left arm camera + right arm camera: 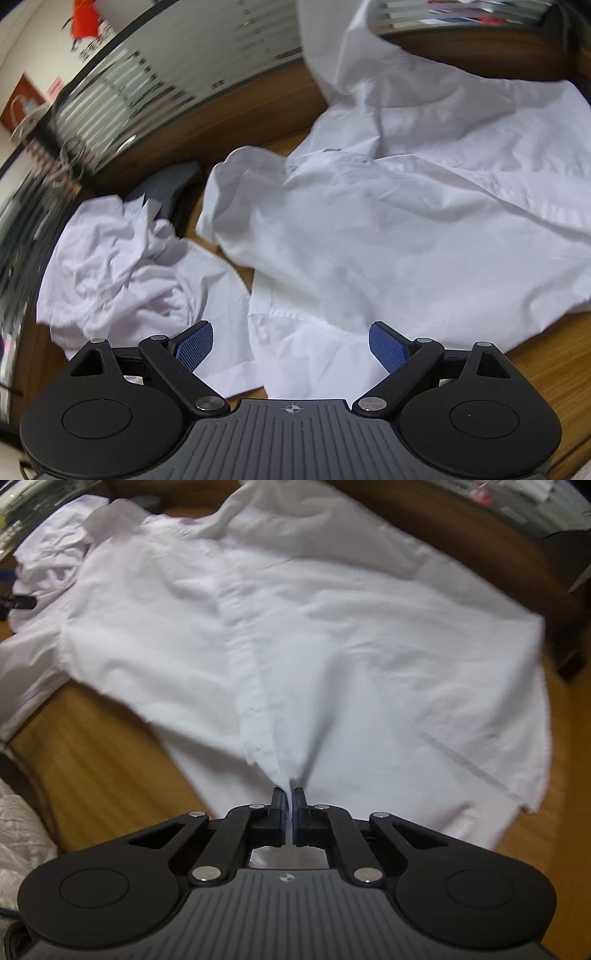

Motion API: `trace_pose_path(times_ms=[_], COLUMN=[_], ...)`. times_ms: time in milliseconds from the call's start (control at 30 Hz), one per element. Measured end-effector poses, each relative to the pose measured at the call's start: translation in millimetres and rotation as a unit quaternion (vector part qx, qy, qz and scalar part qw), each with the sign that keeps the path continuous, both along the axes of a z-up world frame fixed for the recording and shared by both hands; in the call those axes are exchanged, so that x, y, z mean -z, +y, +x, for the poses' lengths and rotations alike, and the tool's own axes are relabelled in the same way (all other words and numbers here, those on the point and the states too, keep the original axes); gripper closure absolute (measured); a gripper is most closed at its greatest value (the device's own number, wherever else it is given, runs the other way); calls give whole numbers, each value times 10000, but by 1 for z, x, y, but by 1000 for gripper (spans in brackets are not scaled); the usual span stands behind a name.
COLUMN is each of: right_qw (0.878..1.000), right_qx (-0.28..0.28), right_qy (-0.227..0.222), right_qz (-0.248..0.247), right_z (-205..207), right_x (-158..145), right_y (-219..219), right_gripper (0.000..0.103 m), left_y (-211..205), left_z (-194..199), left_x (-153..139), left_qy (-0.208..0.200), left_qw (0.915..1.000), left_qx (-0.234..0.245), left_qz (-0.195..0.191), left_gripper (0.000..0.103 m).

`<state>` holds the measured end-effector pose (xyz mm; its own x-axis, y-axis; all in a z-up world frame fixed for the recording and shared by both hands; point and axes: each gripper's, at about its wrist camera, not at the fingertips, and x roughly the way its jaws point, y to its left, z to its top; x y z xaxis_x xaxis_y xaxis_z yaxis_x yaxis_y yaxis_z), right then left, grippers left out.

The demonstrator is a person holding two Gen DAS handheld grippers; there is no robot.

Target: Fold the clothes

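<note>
Right gripper (289, 797) clamped on shirt (314, 627)

A brown wooden tabletop (546, 354) with visible grain is seen in both views (110, 746). Along its far edge a raised dark wooden ledge (221, 122) is set, and behind that ledge a pane of glass with frosted horizontal stripes (155, 74) is seen. Beyond the tabletop's far left corner, a red and white sign (22, 103) is mounted on a pale wall, heavily blurred.
</note>
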<state>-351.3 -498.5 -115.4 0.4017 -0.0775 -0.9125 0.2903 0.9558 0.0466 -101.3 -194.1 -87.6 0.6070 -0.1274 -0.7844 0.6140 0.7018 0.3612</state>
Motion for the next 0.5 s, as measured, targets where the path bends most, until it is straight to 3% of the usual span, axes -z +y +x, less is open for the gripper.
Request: trace_pose_path(times_ms=[167, 367, 500], right_qw=[9984, 9920, 9788], right_qx=[-54, 139, 410], right_qy=[-178, -63, 167], right_qz=[-540, -1256, -2000], right_z=[10, 42, 62], right_x=[-48, -60, -48], right_y=[-43, -123, -166], right_gripper=[100, 97, 93], left_y=[-9, -20, -25], left_z=[-11, -24, -24], left_x=[3, 6, 3], left_qy=[-19, -42, -26], left_qw=[9995, 9976, 9985], left_qx=[312, 685, 502], left_qz=[5, 10, -207], left_gripper=[10, 10, 10])
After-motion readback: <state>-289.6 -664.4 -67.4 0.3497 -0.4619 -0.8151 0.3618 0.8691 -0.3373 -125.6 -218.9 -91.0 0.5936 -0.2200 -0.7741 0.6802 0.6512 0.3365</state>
